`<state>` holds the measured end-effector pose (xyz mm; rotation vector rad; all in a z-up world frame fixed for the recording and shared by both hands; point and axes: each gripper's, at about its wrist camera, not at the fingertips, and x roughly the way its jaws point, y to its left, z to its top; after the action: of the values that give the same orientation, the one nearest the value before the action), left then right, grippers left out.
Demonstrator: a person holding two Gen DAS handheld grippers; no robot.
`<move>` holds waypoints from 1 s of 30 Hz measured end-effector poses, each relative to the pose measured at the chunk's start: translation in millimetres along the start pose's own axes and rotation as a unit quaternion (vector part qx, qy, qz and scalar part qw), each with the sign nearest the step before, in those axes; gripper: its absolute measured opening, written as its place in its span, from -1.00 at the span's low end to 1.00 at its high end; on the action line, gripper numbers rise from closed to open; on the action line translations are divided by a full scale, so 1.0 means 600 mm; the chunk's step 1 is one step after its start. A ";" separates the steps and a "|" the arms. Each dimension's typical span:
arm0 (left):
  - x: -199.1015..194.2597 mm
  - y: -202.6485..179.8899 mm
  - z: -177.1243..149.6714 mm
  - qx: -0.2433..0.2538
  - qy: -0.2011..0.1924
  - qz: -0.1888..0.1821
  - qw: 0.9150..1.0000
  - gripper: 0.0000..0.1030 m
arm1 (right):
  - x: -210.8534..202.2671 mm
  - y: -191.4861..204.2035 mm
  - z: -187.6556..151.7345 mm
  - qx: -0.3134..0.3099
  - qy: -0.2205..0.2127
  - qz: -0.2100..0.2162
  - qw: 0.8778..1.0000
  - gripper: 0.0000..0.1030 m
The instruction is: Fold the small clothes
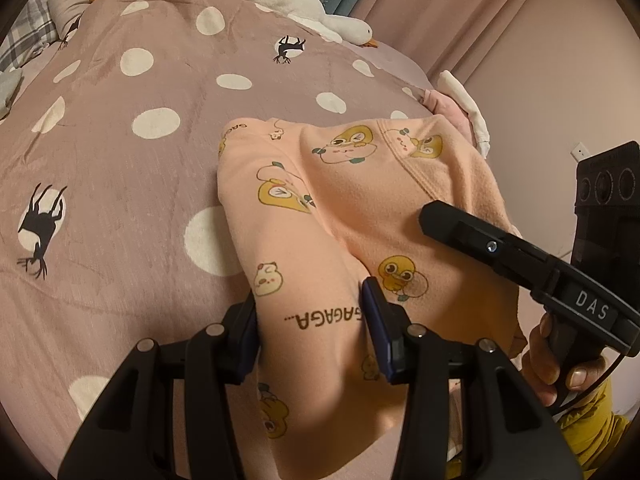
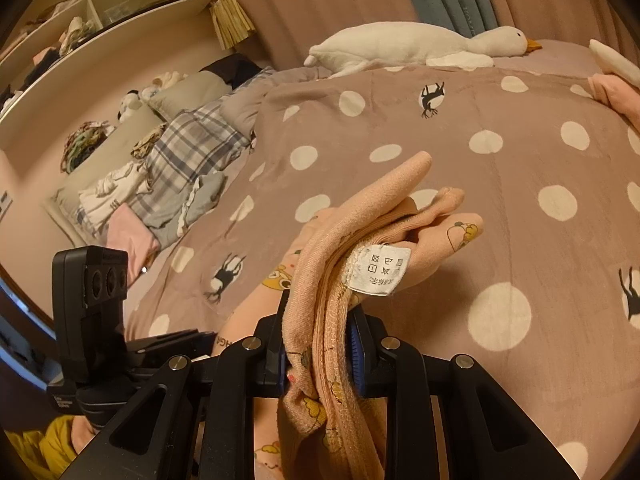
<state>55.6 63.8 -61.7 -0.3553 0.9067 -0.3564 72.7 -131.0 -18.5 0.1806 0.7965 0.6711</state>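
Observation:
A small peach garment [image 1: 344, 216] printed with yellow ducks lies bunched on the pink polka-dot bedspread [image 1: 120, 152]. My left gripper [image 1: 312, 320] has its jaws wide apart on either side of a raised fold of the garment; I cannot see them pinch it. My right gripper [image 2: 320, 352] is shut on the garment's seamed edge [image 2: 328, 320], lifted above the bed, with a white care label [image 2: 380, 270] hanging out. The right gripper also shows in the left wrist view [image 1: 480, 240] over the garment's right side.
A white plush goose [image 2: 416, 46] lies at the far edge of the bed. Plaid bedding and a pile of clothes [image 2: 168, 172] sit at the left. Folded pink and white items [image 1: 460, 108] lie at the bed's right edge. Curtains hang behind.

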 end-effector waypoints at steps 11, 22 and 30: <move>0.027 0.018 0.030 -0.005 0.003 0.004 1.000 -0.12 | 0.030 -0.006 0.028 -0.012 0.002 -0.007 1.000 -0.50; 0.050 0.031 0.055 -0.004 0.001 0.007 1.000 -0.12 | 0.054 -0.022 0.044 -0.013 -0.001 -0.010 1.000 -0.50; 0.075 0.044 0.078 -0.004 0.001 0.012 1.000 -0.12 | 0.073 -0.033 0.057 -0.015 -0.001 -0.012 1.000 -0.50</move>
<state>123.1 74.1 -77.9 -0.3514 0.9146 -0.3314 129.1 -116.1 -28.8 0.1450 0.7847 0.6588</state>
